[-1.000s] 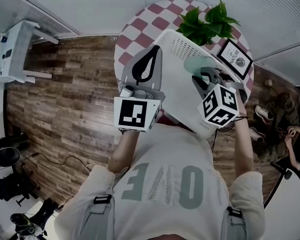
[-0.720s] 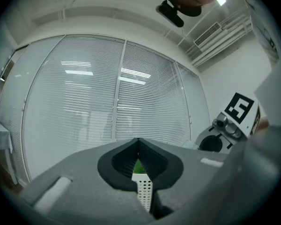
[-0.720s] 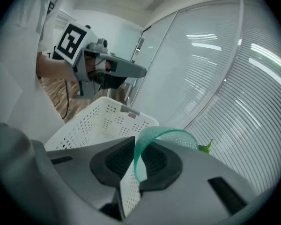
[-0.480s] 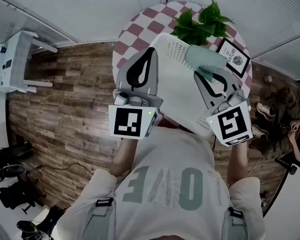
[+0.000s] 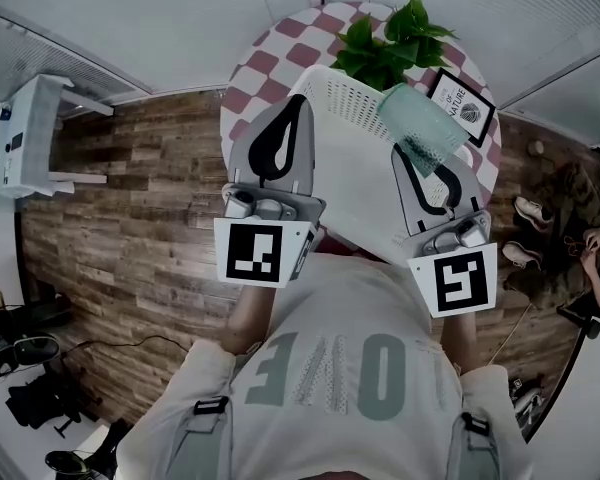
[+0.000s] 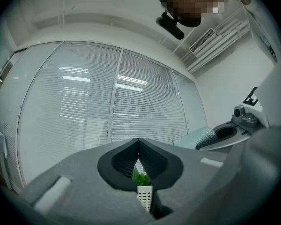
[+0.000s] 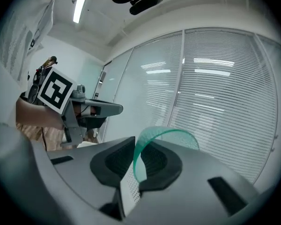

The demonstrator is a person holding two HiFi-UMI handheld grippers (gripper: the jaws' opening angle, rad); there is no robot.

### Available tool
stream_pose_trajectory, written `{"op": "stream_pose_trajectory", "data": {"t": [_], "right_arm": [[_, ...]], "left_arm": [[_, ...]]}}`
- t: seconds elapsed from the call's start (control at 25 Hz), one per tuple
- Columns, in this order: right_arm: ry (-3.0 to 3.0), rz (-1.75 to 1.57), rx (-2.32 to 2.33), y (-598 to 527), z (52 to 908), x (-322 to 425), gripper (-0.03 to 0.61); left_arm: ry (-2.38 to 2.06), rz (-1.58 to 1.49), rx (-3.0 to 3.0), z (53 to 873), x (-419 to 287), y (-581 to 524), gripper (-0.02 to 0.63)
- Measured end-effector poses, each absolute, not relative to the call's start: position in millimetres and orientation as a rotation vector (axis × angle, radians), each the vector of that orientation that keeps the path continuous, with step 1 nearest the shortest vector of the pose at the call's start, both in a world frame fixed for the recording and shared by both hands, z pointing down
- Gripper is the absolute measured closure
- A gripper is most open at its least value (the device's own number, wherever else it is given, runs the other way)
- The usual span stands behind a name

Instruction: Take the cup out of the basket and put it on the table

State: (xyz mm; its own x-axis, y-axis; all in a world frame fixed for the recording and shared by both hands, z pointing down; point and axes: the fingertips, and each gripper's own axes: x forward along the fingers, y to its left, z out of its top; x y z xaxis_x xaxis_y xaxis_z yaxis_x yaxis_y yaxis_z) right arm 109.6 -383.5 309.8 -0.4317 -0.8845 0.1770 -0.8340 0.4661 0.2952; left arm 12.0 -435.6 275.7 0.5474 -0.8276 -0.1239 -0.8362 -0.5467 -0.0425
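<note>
Cannot read print on frame [image 5: 461, 107], too small. Cannot see cup [image 5: 418, 128] near end, sunk between right gripper [image 5: 432, 173] jaws. Glimpse only slivers of basket [image 6: 144, 197] and plant [image 6: 139, 177] past left gripper [image 6: 138, 146] jaws. Lose person [image 5: 595, 268] at right edge, most of table [image 5: 280, 53] under basket

Head view: camera above person, facing steeply down on white perforated plastic basket [image 5: 345, 96], mid-frame.
Left gripper view: rides left gripper [image 5: 300, 103] at basket's left rim, tilted up at white slatted window blinds [image 6: 84, 102]; basket sliver very near.
Right gripper view: rides right gripper [image 5: 418, 153] at basket's right; same blinds, translucent green plastic cup [image 7: 139, 165] close.
Shared: basket in all views; each gripper view catches other gripper.
</note>
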Motion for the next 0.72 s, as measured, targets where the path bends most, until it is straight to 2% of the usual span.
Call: {"op": "stream_pose_trajectory", "data": {"t": [0.72], "right_arm": [[-2.436, -0.113, 1.749, -372.0, 309.2, 136.8, 0.534]], "left_arm": [[1.436, 0.144, -2.665, 270.6, 14.7, -428.1, 0.611]]}}
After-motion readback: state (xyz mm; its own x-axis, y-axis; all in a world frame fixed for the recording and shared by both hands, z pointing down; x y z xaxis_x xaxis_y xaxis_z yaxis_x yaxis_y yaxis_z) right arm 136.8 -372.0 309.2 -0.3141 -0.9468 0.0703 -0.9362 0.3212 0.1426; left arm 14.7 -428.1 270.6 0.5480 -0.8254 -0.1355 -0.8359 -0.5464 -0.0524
